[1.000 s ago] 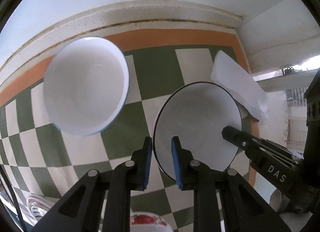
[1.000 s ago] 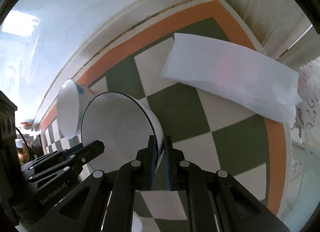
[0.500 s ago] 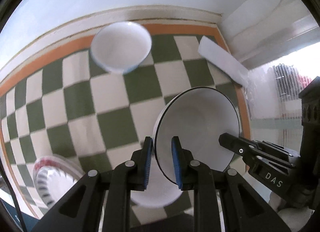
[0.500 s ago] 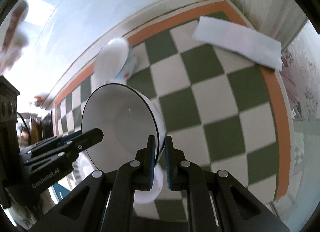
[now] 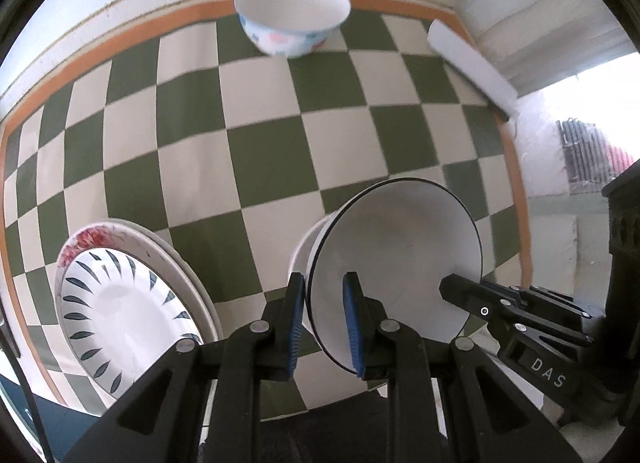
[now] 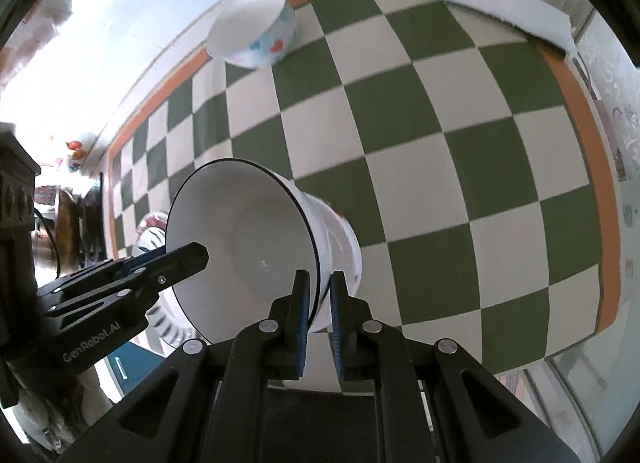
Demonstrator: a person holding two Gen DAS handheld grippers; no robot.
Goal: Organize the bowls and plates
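A white bowl with a thin black rim (image 5: 400, 259) (image 6: 240, 231) hangs tilted over the checkered table, held by its rim from two sides. My left gripper (image 5: 323, 283) is shut on the rim's left edge, and my right gripper (image 6: 320, 279) is shut on the opposite edge. Each gripper shows in the other's view: the right gripper (image 5: 460, 291), the left gripper (image 6: 192, 259). Another white bowl (image 5: 300, 259) (image 6: 346, 247) peeks out just behind the held one, mostly hidden. A flower-patterned bowl (image 5: 292, 19) (image 6: 256, 31) stands at the table's far edge.
A stack of plates (image 5: 120, 303) (image 6: 154, 225), the top one with dark leaf marks, lies at the near left. A folded white cloth (image 5: 472, 63) (image 6: 492, 3) rests in the far right corner. The wall runs along the table's (image 5: 280, 151) far side.
Both grippers carried the black-rimmed bowl back from the wall toward the near edge. The patterned bowl fell away into the distance, and the plates and second white bowl came into view.
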